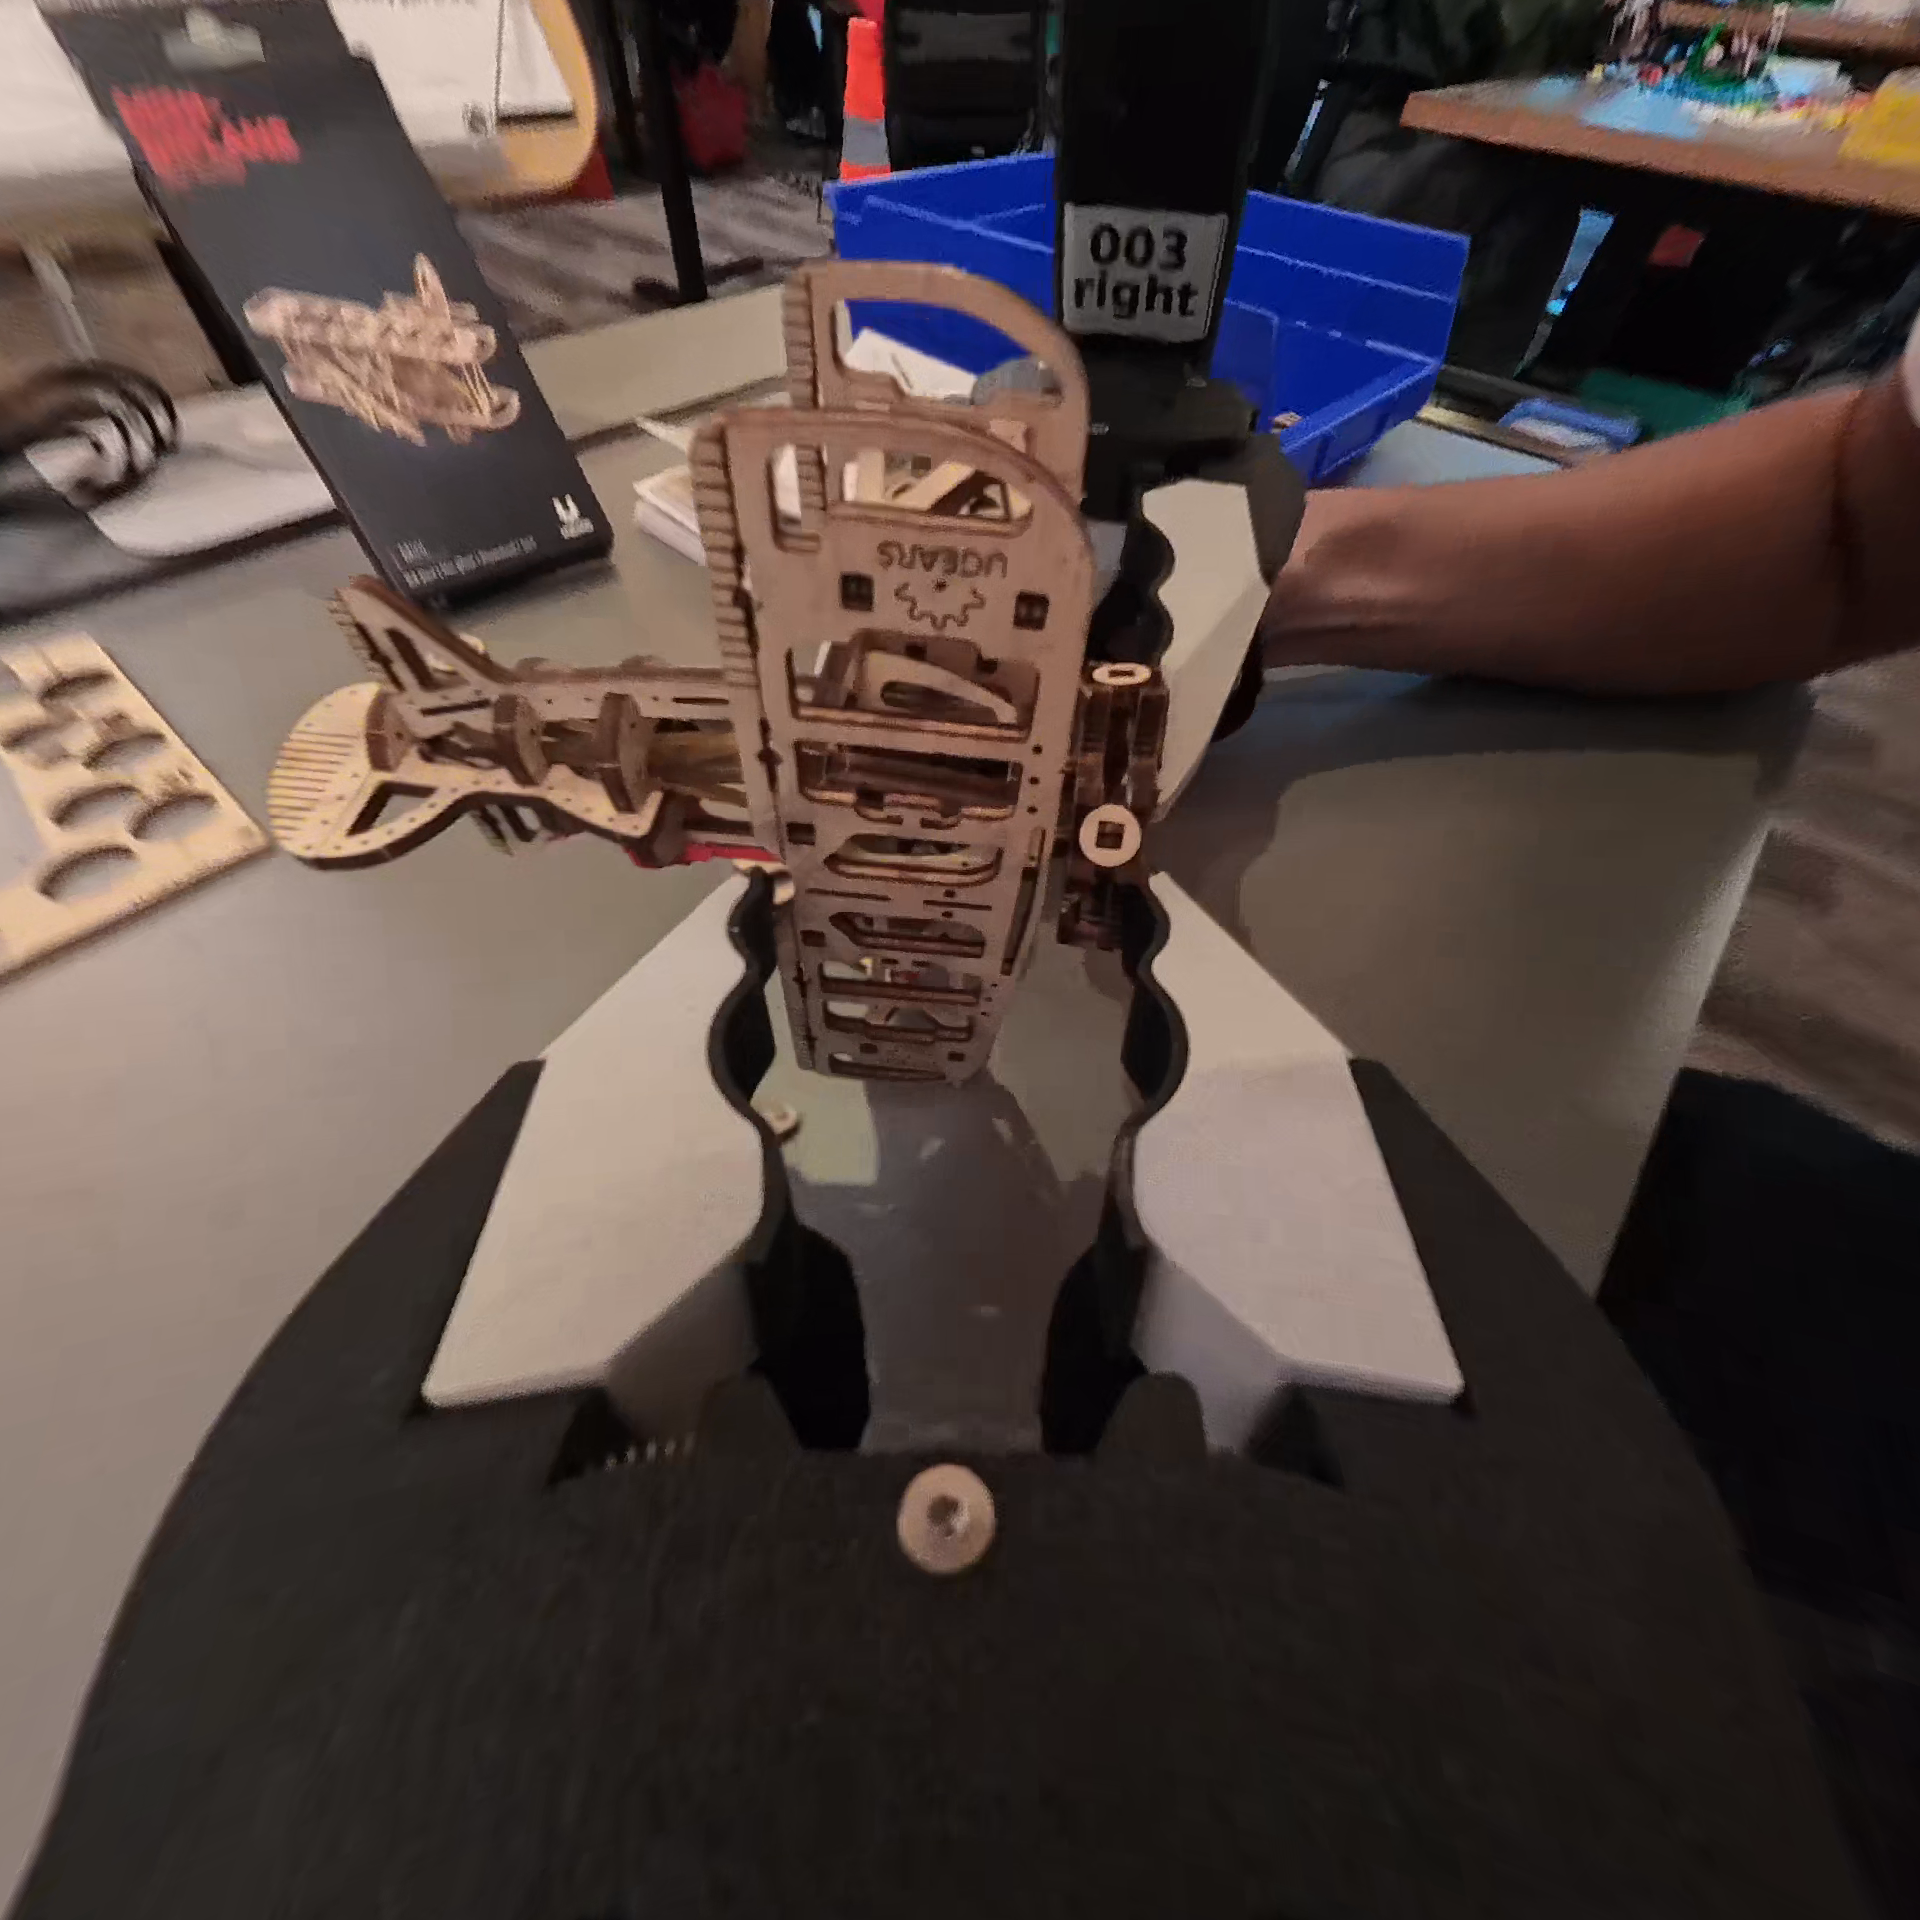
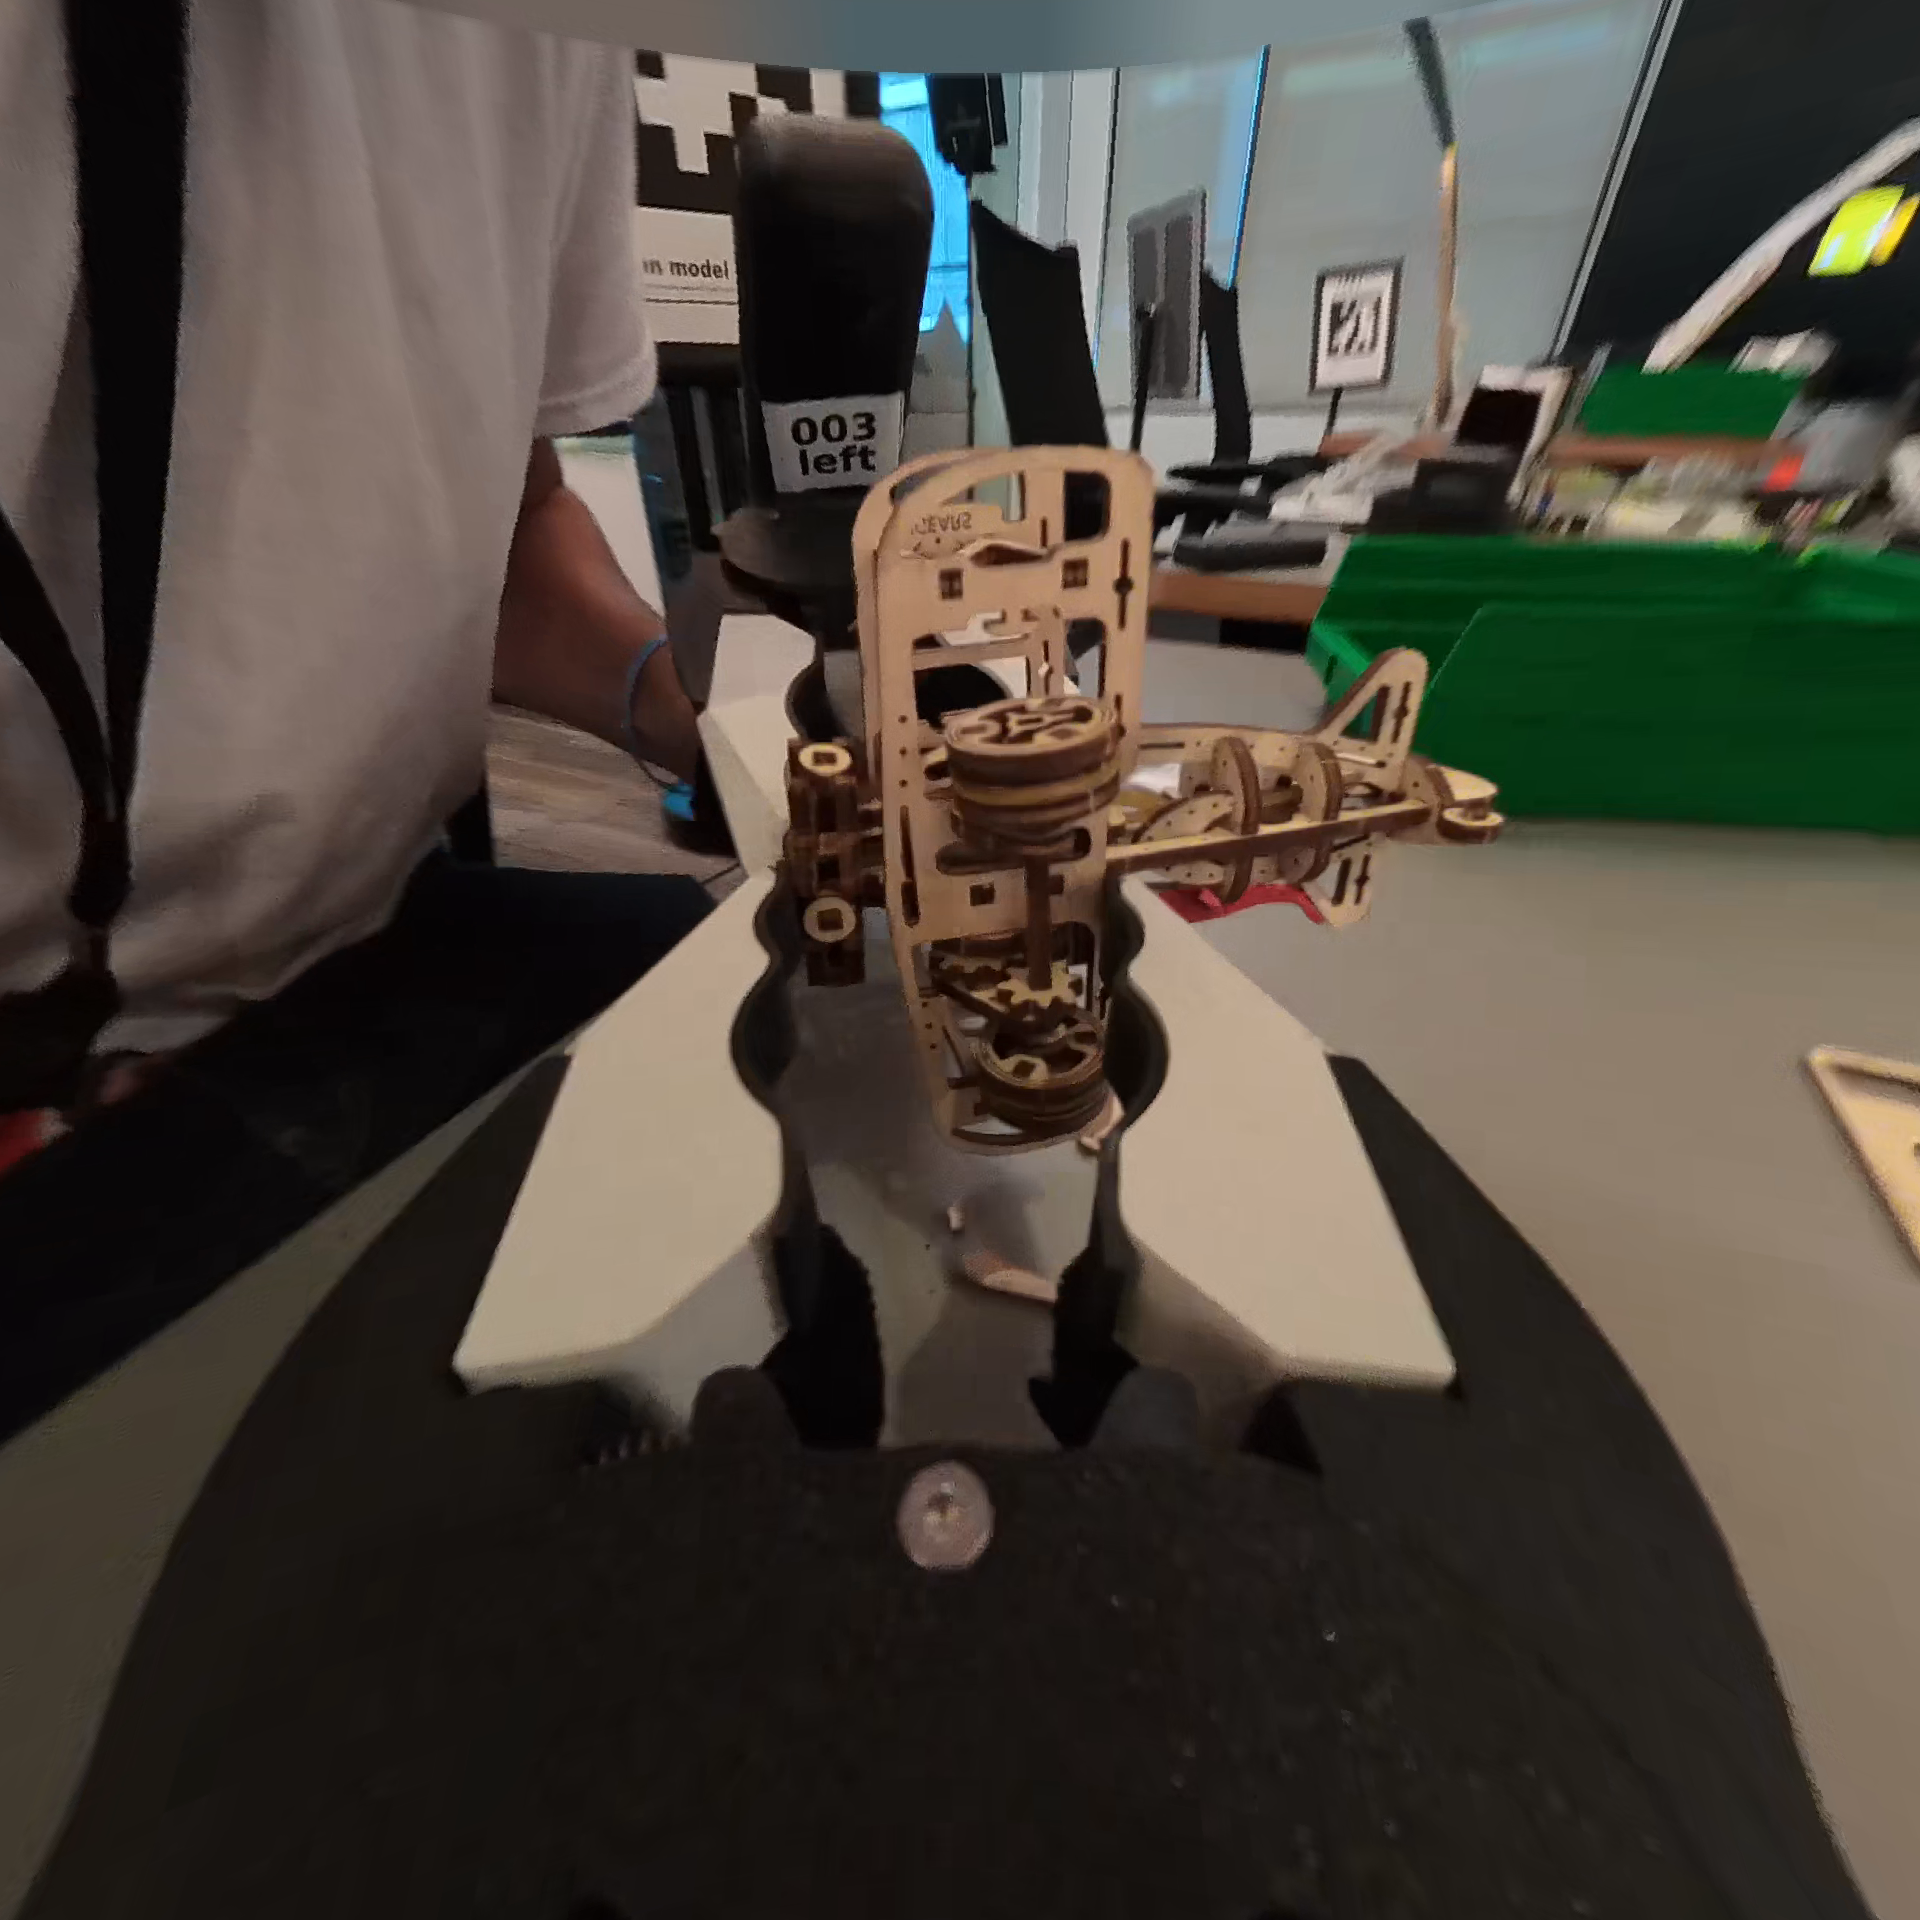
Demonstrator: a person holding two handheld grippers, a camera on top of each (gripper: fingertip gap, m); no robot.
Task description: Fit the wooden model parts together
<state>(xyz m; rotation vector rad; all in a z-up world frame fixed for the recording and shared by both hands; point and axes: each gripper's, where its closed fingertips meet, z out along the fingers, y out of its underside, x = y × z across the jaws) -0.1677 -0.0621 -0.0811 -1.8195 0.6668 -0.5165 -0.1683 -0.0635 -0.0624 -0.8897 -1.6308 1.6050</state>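
Two tools meet at one wooden plane model [image 1: 894, 727], which is lifted clear of the grey worktop [image 1: 312, 1091] with its wings on end and its tail pointing off to the side. From where I stand it looks nearly built: both wings, the slatted body, the tail fins, the stacked wheels [image 2: 1029, 769] and small gears underneath are all joined. What is left seems to be small fitting or pressing at the nose block [image 1: 1117, 748], though I cannot see any loose part going in.

Facing each other, the left tool [image 1: 940, 977] has its fingers either side of the lower wing end, and the right tool [image 2: 940, 997] sits the same way round the wheel end. In both, the fingers look close about the wood, yet a little gap shows along the pads, so I cannot tell whether either is truly clenched on the model or only cradling it.

Under the model, a few small wooden scraps [image 2: 1003, 1278] lie on the worktop. Further off are a punched-out wooden sheet [image 1: 94, 790], the dark kit box [image 1: 343, 343] leaning upright, a blue bin [image 1: 1340, 301] behind the right tool, and green bins [image 2: 1621, 675] on the far side.
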